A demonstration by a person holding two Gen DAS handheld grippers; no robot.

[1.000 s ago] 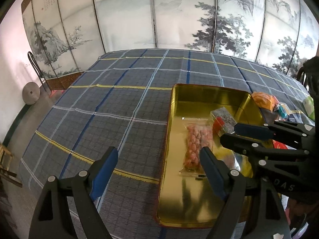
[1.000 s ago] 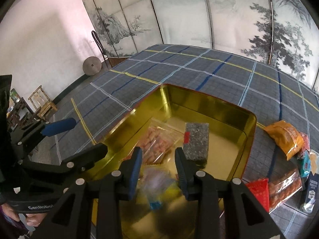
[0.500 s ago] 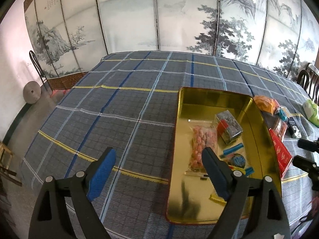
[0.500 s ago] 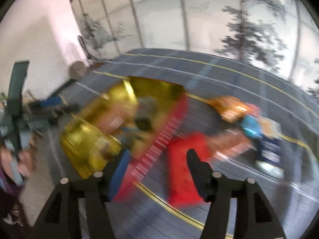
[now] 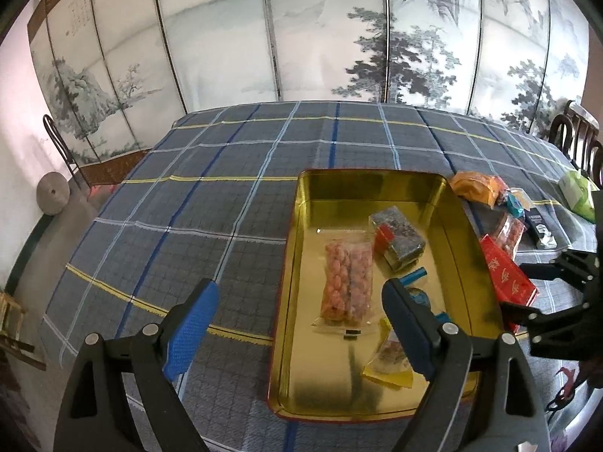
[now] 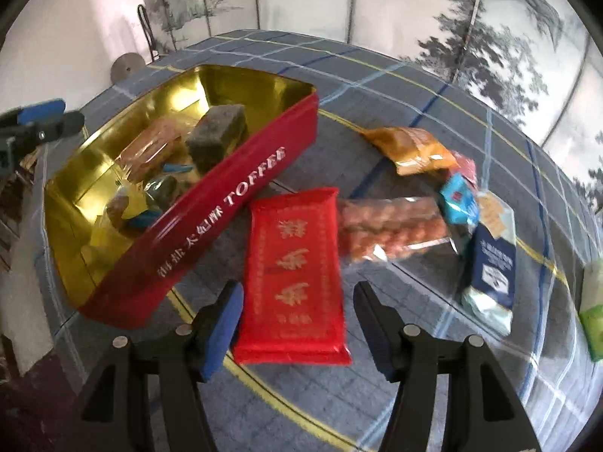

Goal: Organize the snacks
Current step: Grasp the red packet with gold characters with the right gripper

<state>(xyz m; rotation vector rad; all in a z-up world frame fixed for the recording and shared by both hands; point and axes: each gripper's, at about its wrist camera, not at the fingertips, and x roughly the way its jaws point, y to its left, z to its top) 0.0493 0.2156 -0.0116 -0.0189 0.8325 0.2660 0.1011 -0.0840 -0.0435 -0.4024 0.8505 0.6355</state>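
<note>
I've swung my right gripper (image 6: 297, 324) from the toffee tin (image 6: 211, 203) to the red packet (image 6: 294, 278), jaws spread; left gripper (image 5: 297, 324) jaws spread too.

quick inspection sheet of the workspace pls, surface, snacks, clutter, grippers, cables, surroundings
surface: table under a blue-grey plaid cloth, lying flat.
job's things: open toffee tin, gold inside, holding a peanut bag, a dark block snack and small wrapped sweets. Outside it: red packet, second peanut bag, orange pouch, light blue packet, navy packet.
clutter: green pack at the cloth's edge.
grippers: left gripper open, empty, near the tin's front; right gripper open, straddling the near end of the red packet, not closed on it.
cables: nothing seen.
surroundings: painted folding screen, dark chair, stone disc on the floor.
</note>
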